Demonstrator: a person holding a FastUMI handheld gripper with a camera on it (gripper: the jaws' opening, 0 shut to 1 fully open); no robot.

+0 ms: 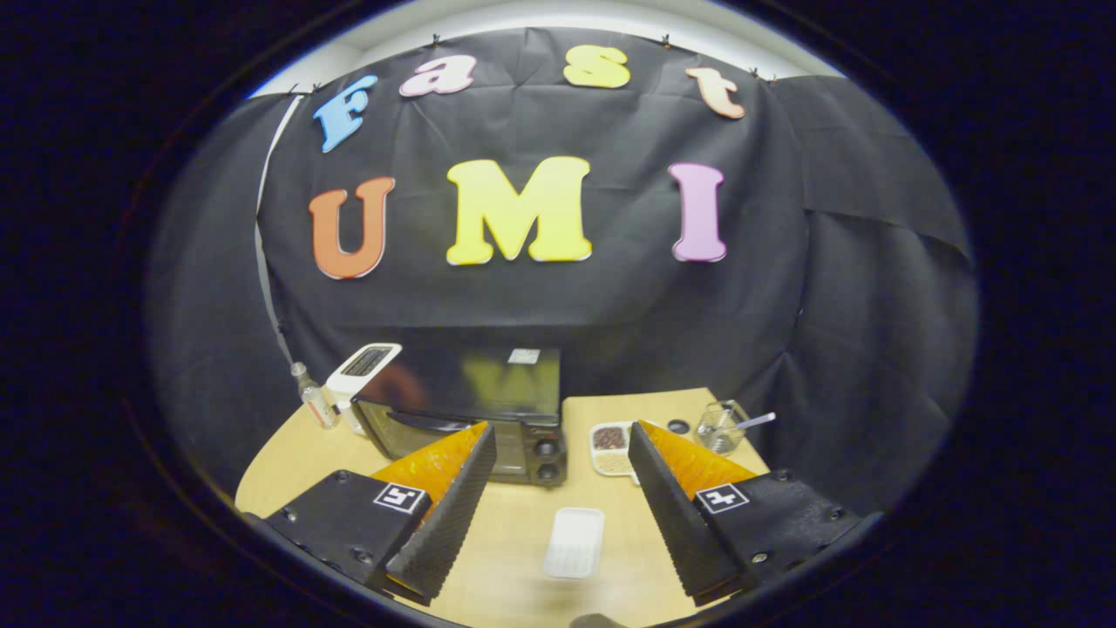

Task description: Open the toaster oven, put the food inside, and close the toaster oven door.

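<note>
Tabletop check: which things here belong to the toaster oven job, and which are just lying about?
For the job:
- toaster oven, door shut
- white tray, between the open jaws; contents unclear
- gripper, holding nothing

Lying about:
- white pop-up toaster
- small bottle
- divided dish
- glass jug
- black disc
- table
</note>
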